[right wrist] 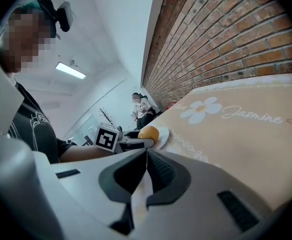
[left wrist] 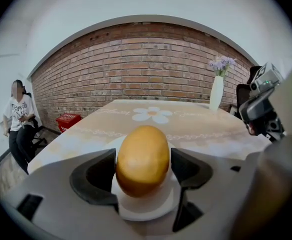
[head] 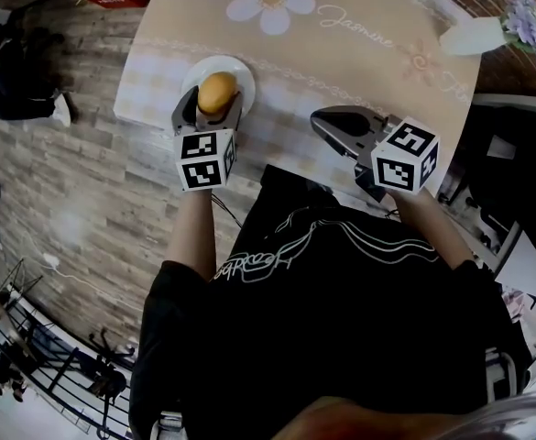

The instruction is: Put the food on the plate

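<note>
Bench (head: 359, 53) middle bare and open, white vase (head: 474, 37) at far right corner, plate (head: 243, 73) near left edge — golden oval food (head: 217, 90) on it, left gripper (head: 216, 104) fingers (left wrist: 93, 176) flanking.

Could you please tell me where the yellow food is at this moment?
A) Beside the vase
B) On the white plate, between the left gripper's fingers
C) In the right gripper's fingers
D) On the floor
B: the left gripper view shows the yellow food on the white plate, with the left gripper's fingers either side.
</note>
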Motion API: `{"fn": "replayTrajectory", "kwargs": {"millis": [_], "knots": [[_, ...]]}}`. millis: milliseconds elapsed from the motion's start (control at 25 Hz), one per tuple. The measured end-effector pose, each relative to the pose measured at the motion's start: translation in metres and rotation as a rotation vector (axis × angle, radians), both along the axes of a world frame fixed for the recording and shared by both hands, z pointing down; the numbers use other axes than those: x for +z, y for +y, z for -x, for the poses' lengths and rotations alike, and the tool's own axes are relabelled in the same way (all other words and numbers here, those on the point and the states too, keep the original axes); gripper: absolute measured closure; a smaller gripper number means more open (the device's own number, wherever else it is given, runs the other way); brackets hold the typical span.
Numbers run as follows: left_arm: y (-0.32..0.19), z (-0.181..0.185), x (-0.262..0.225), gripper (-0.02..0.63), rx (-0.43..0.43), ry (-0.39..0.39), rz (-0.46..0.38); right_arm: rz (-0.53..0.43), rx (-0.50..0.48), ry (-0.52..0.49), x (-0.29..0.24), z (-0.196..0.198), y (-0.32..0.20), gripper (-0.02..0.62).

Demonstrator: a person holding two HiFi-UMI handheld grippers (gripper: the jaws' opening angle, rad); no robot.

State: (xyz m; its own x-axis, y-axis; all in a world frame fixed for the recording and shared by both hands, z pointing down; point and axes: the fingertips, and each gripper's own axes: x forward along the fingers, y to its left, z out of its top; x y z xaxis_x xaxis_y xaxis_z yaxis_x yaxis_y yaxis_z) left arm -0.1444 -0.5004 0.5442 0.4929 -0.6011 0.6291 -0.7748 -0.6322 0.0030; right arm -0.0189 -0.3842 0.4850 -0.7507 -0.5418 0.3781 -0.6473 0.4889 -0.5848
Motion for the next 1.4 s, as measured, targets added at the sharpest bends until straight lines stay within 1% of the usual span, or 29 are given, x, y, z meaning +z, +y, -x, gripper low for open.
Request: {"fn": "replayTrajectory", "kwargs": {"millis": [200,400,480,600,760,800,920,1080,1120,1160,1200,1280,1320,1360,1400], "knots": [[0.001,0.003,-0.010,0.262,-0.042,0.009,-0.031,-0.017,0.000,0.017,-0.004,-0.006,0.006,0.598],[0.011,-0.001,-0.033,0.255,-0.032,0.036,-0.054,-0.050,0.000,0.018,-0.017,-0.011,0.011,0.598],[0.018,-0.003,-0.045,0.255,-0.037,0.061,-0.060,-0.078,0.001,0.016,-0.026,-0.012,0.013,0.598],[0.032,-0.006,-0.066,0.255,-0.044,0.132,-0.043,-0.130,0.005,0.001,-0.046,-0.015,0.015,0.598],[0.062,-0.012,-0.092,0.256,-0.055,0.262,0.019,-0.172,0.016,-0.098,-0.076,-0.019,0.023,0.598],[0.070,-0.013,-0.100,0.256,-0.056,0.291,0.026,-0.191,0.012,-0.103,-0.084,-0.021,0.026,0.598],[0.096,-0.019,-0.124,0.256,-0.049,0.362,0.032,-0.268,-0.011,-0.064,-0.105,-0.026,0.031,0.598],[0.139,-0.028,-0.148,0.262,-0.044,0.476,0.079,-0.305,-0.059,-0.075,-0.124,-0.022,0.047,0.598],[0.149,-0.031,-0.155,0.272,-0.041,0.502,0.087,-0.316,-0.074,-0.066,-0.128,-0.020,0.052,0.598],[0.158,-0.032,-0.162,0.301,-0.036,0.519,0.088,-0.330,-0.088,-0.050,-0.132,-0.019,0.055,0.598],[0.166,-0.033,-0.169,0.338,-0.031,0.527,0.082,-0.345,-0.099,-0.036,-0.137,-0.017,0.059,0.598],[0.180,-0.033,-0.184,0.385,-0.032,0.534,0.061,-0.364,-0.117,-0.033,-0.148,-0.016,0.068,0.598],[0.187,-0.033,-0.192,0.418,-0.036,0.543,0.049,-0.369,-0.124,-0.040,-0.154,-0.015,0.073,0.598],[0.194,-0.034,-0.200,0.474,-0.038,0.559,0.039,-0.373,-0.131,-0.048,-0.158,-0.014,0.078,0.598],[0.200,-0.035,-0.208,0.501,-0.035,0.580,0.028,-0.379,-0.139,-0.055,-0.162,-0.013,0.084,0.598]]}}
